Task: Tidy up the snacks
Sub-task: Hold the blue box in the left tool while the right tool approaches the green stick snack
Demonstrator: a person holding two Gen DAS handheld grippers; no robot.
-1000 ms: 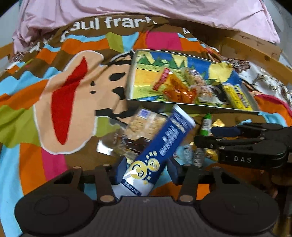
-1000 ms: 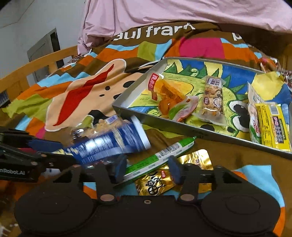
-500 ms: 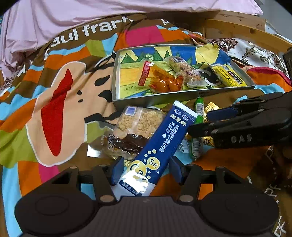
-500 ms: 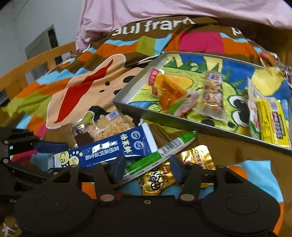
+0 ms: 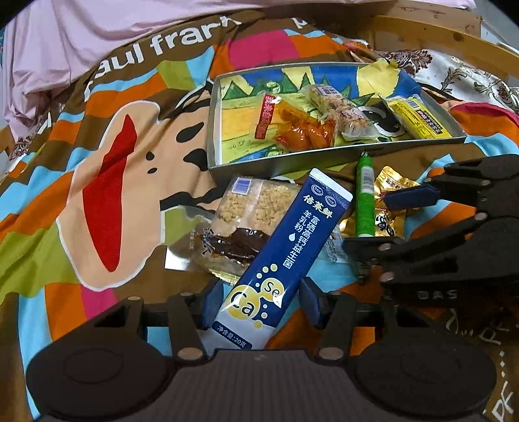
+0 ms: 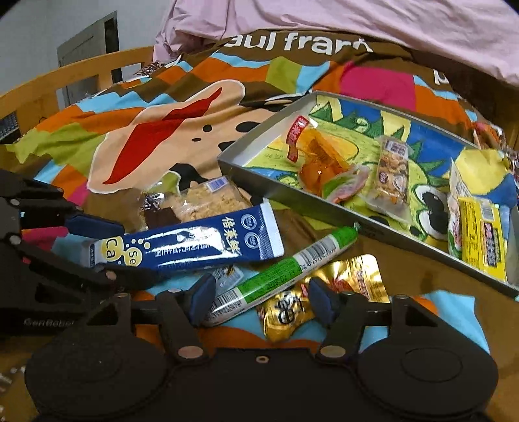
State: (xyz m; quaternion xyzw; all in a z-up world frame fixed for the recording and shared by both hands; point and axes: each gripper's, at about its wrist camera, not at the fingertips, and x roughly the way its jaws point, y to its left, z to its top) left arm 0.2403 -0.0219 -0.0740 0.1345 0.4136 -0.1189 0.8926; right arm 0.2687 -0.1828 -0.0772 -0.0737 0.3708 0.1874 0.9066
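Left wrist cam has my left gripper (image 5: 258,300) spread wide around the white end of the blue sachet (image 5: 282,256). There's a gap on both sides, so the pads aren't squeezing it. The sachet lies slanted on the blanket (image 5: 107,181), top end over the clear crumble-bar pack (image 5: 246,211), pointing at the tray (image 5: 324,159). It's just outside the tray's near wall, not in it.

My right gripper (image 6: 261,300) is open too, fingers either side of the green sausage stick (image 6: 282,269), which lies across the gold foil packet (image 6: 324,292). I can't tell if the pads are touching either one. From the left cam that gripper (image 5: 382,224) pokes in from the right, hovering over the stick (image 5: 365,201) and the gold packet (image 5: 391,207).

In the tray so far: an orange snack bag (image 6: 318,155) with a red label, a clear nut-bar wrapper (image 6: 392,172) beside it, a small pink-green packet (image 6: 345,186) between those two, and a yellow pack (image 6: 483,237) at the right end. Pink bedding (image 6: 356,22) is bunched up behind the blanket.
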